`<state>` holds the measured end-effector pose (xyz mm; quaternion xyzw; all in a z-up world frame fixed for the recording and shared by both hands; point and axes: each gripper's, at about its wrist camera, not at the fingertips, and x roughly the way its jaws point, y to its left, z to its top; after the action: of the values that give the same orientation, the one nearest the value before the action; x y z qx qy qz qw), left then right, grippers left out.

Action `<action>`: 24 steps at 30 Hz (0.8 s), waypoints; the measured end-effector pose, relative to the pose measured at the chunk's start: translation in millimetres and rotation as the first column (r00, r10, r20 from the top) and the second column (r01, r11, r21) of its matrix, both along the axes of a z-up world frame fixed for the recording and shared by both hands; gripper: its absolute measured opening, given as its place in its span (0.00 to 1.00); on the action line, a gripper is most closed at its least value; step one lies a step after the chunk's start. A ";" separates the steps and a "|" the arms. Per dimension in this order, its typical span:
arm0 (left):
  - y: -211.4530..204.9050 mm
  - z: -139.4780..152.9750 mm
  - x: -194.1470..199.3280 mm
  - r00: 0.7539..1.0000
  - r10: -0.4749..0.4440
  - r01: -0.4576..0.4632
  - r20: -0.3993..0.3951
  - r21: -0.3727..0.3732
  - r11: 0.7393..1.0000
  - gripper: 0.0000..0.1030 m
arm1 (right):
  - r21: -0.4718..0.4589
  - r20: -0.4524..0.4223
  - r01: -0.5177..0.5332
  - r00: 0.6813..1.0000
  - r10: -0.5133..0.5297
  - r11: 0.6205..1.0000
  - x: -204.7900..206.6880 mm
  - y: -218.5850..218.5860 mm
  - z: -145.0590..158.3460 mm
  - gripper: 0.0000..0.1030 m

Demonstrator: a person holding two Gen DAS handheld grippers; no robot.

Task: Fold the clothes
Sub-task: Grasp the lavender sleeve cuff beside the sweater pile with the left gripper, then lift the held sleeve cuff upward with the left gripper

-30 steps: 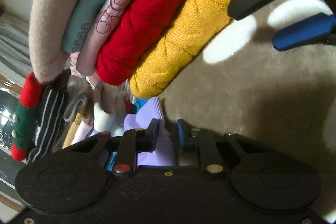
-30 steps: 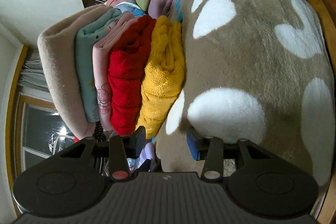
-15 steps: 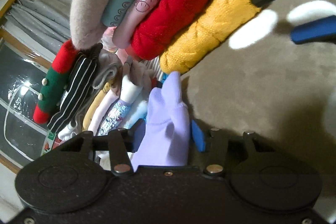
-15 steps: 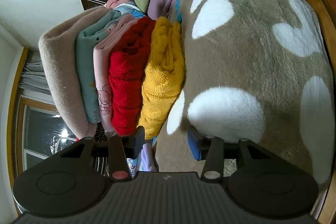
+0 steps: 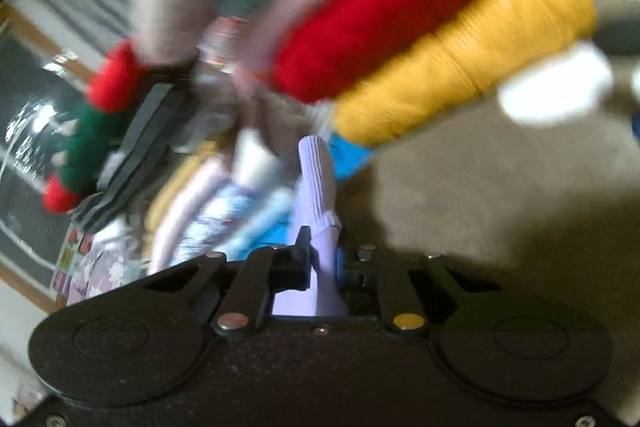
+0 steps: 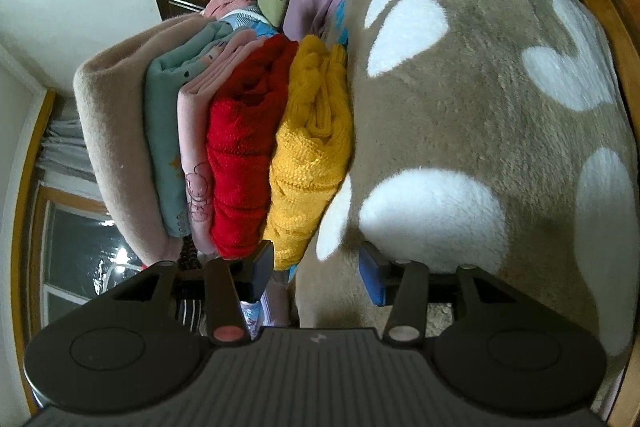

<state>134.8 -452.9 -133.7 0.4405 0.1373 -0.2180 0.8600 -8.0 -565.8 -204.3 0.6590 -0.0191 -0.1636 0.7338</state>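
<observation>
My left gripper (image 5: 322,259) is clamped on the lilac sock (image 5: 318,187), its long axis running straight ahead toward the stack (image 6: 240,147), while my right gripper (image 6: 316,267) hangs open nearby.

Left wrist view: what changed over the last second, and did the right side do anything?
The left gripper has closed its jaws on the lavender sock; half a second ago they stood open around it. The view is now motion-blurred, so it is swinging. The right gripper stays open and still, and the folded stack, yellow sweater at the bottom, sits unchanged on the spotted blanket.
</observation>
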 end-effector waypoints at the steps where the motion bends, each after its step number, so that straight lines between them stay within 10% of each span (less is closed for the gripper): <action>1: 7.6 13.0 -0.7 1.000 0.012 -0.012 -0.001 -0.043 0.999 0.09 | -0.007 -0.003 0.001 1.000 -0.001 1.000 0.5 0.7 0.9 0.48; 10: 121.2 142.3 4.6 0.996 0.065 -0.087 -0.065 -0.431 0.898 0.09 | -0.262 0.034 -0.243 0.965 0.260 0.934 24.6 44.1 34.5 0.50; 16: 206.4 191.3 13.6 0.988 0.074 -0.139 -0.134 -0.585 0.799 0.09 | -0.628 -0.087 -0.495 0.812 0.578 0.600 54.0 143.4 83.8 0.55; 24: 290.2 214.1 23.3 0.972 0.157 -0.234 -0.174 -0.663 0.711 0.09 | -0.717 -0.447 -0.671 0.649 0.615 0.186 76.4 267.9 90.6 0.55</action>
<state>158.1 -162.7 80.4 0.0670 0.1389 -0.1835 0.9708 68.3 -297.9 -113.7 0.1569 0.2032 0.1708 0.9513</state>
